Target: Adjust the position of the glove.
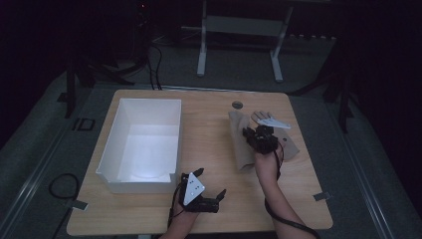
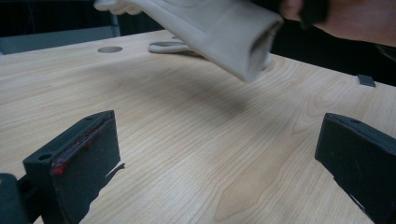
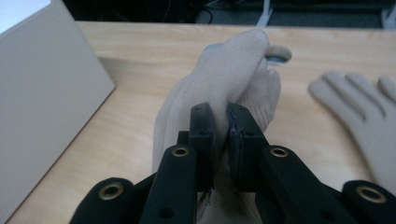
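My right tool (image 3: 220,122) pinches beige fabric glove (image 3: 224,79) by thin fold, could slip en route to white box (image 1: 144,144); left tool (image 2: 215,154) wide, empty.

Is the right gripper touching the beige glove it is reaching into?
Touching: in the right gripper view the right gripper has its jaws pinched shut on the glove.

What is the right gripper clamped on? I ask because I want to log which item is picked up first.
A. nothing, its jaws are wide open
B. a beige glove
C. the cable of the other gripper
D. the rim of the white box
B: in the right gripper view the right gripper has its black jaws pinched together on the fabric of the beige glove.
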A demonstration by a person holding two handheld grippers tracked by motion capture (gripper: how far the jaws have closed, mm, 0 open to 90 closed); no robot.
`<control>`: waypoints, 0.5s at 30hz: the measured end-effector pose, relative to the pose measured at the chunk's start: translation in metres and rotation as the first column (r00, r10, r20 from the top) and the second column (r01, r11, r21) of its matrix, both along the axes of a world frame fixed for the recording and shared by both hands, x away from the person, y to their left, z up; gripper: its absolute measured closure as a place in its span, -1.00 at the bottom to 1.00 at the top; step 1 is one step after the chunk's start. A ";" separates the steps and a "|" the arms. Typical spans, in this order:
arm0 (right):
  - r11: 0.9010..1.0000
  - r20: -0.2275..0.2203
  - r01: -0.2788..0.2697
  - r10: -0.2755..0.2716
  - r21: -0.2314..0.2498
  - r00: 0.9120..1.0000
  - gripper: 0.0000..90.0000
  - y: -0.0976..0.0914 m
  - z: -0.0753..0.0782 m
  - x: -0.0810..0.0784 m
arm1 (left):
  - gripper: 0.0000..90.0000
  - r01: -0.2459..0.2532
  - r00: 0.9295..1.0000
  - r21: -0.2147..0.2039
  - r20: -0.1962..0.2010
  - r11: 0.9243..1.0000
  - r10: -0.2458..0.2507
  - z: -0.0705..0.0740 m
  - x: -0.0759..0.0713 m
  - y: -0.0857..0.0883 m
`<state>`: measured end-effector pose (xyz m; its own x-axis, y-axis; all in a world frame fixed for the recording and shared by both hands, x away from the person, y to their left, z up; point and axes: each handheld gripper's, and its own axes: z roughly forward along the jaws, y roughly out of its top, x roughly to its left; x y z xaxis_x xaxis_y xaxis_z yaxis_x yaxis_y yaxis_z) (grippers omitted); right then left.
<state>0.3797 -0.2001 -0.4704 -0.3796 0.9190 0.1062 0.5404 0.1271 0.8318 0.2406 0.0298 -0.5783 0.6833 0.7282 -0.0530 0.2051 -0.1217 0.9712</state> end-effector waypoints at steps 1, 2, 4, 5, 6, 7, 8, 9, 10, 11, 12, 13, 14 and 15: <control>1.000 0.000 0.000 0.000 0.000 1.000 0.81 0.000 0.000 0.000 | -1.00 0.000 1.000 0.000 0.000 1.000 0.000 0.000 0.000 0.000; 1.000 -0.006 0.005 -0.005 -0.005 1.000 0.81 -0.001 -0.002 -0.004 | -1.00 0.000 1.000 0.000 0.000 1.000 0.000 0.000 0.000 0.000; 1.000 -0.022 0.015 -0.015 0.025 1.000 0.81 -0.006 -0.007 -0.014 | -1.00 -0.001 1.000 -0.001 0.000 1.000 0.001 0.000 0.000 0.000; 1.000 -0.022 0.017 -0.017 0.019 1.000 0.81 -0.007 -0.009 -0.017 | -1.00 -0.001 1.000 -0.001 0.000 1.000 0.001 0.000 0.000 0.000; 1.000 -0.020 0.018 -0.018 0.004 1.000 0.81 -0.008 -0.011 -0.020 | -1.00 -0.001 1.000 0.000 0.000 1.000 0.001 0.000 0.000 0.000; 1.000 -0.020 0.018 -0.018 0.004 1.000 0.81 -0.008 -0.011 -0.020 | -1.00 0.000 1.000 0.001 0.001 1.000 0.000 0.000 0.000 0.000; 1.000 -0.019 0.022 -0.022 0.002 1.000 0.81 -0.009 -0.013 -0.022 | -1.00 0.000 1.000 0.001 0.002 1.000 0.000 0.000 0.000 0.000; 0.999 -0.020 0.044 -0.044 -0.003 0.999 0.81 -0.011 -0.018 -0.027 | -1.00 0.001 1.000 0.002 0.002 1.000 -0.001 0.000 0.000 0.000; 0.999 -0.027 0.052 -0.052 0.000 0.998 0.80 -0.011 -0.020 -0.028 | -1.00 0.001 1.000 0.002 0.002 1.000 -0.001 0.000 0.000 0.000; 0.999 -0.040 0.050 -0.049 0.013 0.998 0.80 -0.011 -0.024 -0.029 | -1.00 0.001 1.000 0.002 0.003 1.000 -0.001 0.000 0.000 0.000; 0.999 -0.048 0.049 -0.048 0.019 0.998 0.80 -0.011 -0.029 -0.029 | -1.00 0.001 1.000 0.002 0.003 1.000 -0.001 0.000 0.000 -0.001; 0.999 -0.050 0.047 -0.047 0.014 0.998 0.80 -0.010 -0.033 -0.029 | -1.00 0.001 1.000 0.004 0.005 1.000 -0.001 0.000 0.000 -0.001; 0.999 -0.063 0.041 -0.040 0.018 0.997 0.80 -0.008 -0.039 -0.028 | -1.00 0.001 1.000 0.005 0.006 1.000 -0.001 0.000 0.000 -0.001; 0.999 -0.063 0.041 -0.040 0.018 0.997 0.80 -0.008 -0.039 -0.028 | -1.00 0.001 1.000 0.005 0.006 1.000 -0.001 0.000 0.000 -0.001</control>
<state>0.3515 -0.2083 -0.5089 -0.3342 0.9311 0.1462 0.5962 0.0887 0.7979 0.2402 0.0286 -0.5783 0.6840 0.7280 -0.0458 0.1994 -0.1263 0.9717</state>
